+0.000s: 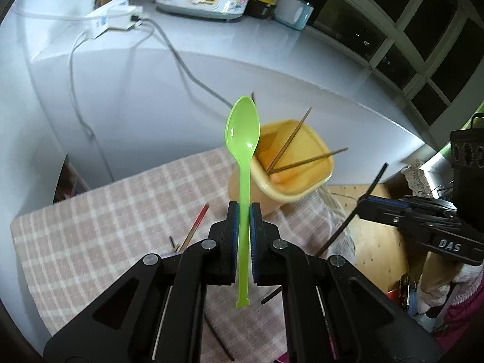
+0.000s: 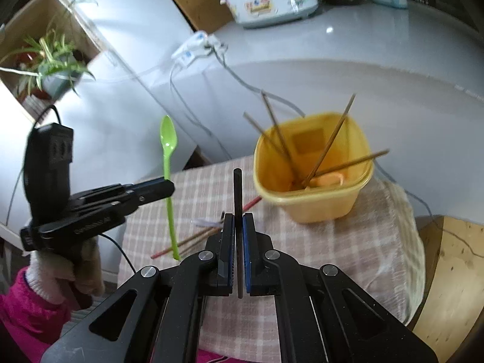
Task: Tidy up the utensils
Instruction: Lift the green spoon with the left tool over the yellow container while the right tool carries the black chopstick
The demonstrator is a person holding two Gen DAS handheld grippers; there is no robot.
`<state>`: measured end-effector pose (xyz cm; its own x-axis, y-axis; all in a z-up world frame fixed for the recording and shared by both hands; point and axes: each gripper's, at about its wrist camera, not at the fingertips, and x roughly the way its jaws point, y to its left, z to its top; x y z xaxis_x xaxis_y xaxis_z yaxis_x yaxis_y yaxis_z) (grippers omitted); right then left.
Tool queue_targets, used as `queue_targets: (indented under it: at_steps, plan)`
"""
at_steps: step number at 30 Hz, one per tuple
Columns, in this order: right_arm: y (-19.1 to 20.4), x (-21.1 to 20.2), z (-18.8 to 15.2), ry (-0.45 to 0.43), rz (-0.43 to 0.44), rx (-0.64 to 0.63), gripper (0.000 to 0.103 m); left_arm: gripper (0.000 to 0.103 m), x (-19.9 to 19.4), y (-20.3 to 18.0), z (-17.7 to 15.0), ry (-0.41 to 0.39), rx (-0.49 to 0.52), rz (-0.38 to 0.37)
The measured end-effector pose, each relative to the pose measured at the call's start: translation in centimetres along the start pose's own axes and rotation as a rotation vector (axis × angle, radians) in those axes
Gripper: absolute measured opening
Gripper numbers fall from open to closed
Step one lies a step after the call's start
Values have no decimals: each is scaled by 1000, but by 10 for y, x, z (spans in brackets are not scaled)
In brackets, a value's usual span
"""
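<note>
The spoon (image 1: 243, 139) was lime green, the tub (image 2: 314, 163) mustard yellow, the cloth (image 1: 99, 227) pink-and-white checked, the chopstick (image 2: 238, 193) black.

Left gripper (image 2: 168, 187): black linkage arms, round silver pivot screws, blue pads, black camera block with cable behind. Right gripper (image 1: 367, 201): same build, white "DAS" lettering behind tips. Below each: cream knit gloves, magenta sleeves.

A glossy green plastic spoon (image 1: 243, 139), a matt black stick (image 2: 238, 193), a smooth yellow plastic tub (image 2: 314, 202) holding thin wooden chopsticks (image 2: 329, 142), a soft woven checked cloth (image 1: 99, 220), and a shiny white counter (image 1: 272, 51).
</note>
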<state>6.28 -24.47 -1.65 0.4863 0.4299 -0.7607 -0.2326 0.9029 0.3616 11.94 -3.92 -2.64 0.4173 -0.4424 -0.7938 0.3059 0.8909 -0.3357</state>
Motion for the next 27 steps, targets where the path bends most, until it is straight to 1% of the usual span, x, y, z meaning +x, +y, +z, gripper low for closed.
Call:
queue_targets:
  at_steps: [5, 7, 11, 18, 27]
  plan:
    - [-9, -26, 17, -41, 25, 4, 4, 4, 5, -10, 18, -33, -5, -20]
    - [-11, -35, 23, -55, 28, -6, 4, 4, 9, -13, 22, -38, -4, -34]
    - [-15, -53, 37, -91, 45, -31, 4, 4, 16, -21, 30, -44, -7, -38]
    - [-20, -72, 55, -136, 58, -58, 4, 5, 23, -33, 46, -72, -11, -54]
    - [-32, -91, 83, -208, 52, -92, 4, 5, 37, -53, 64, -116, 4, -39]
